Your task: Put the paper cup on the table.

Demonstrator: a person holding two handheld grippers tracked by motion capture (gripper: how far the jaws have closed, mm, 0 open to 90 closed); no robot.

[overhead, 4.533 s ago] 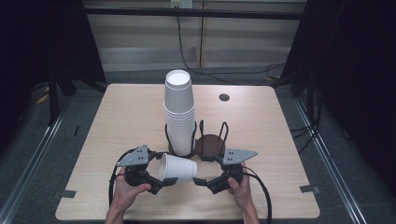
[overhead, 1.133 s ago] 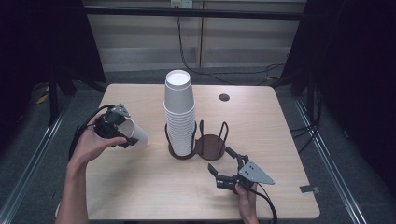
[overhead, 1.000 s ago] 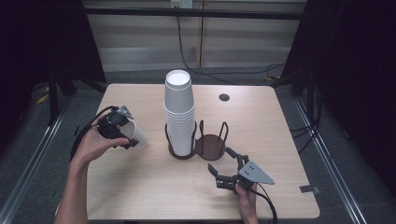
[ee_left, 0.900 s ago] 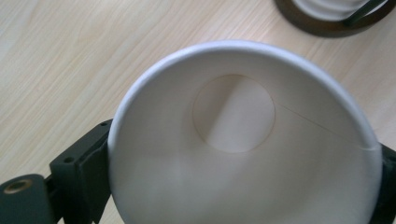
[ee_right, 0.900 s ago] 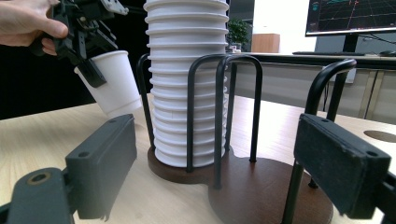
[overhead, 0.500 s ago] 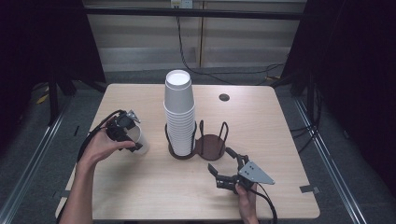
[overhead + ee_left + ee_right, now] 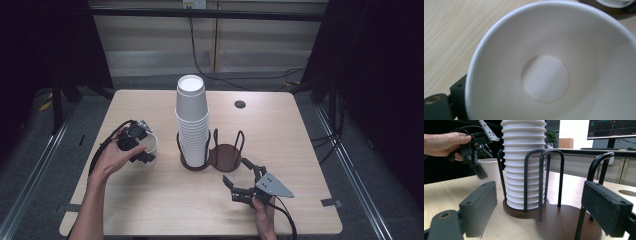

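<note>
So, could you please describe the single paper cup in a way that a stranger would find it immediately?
Start at the tall stack of white cups in the dark wire holder at the middle of the wooden table. To its left, the single cup stands upright with its mouth up, the left gripper on its rim. It is the one cup apart from the stack.

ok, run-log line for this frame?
left tool: shut on paper cup, upright on table | right tool: open, idle by cup holder | cup stack: in holder
</note>
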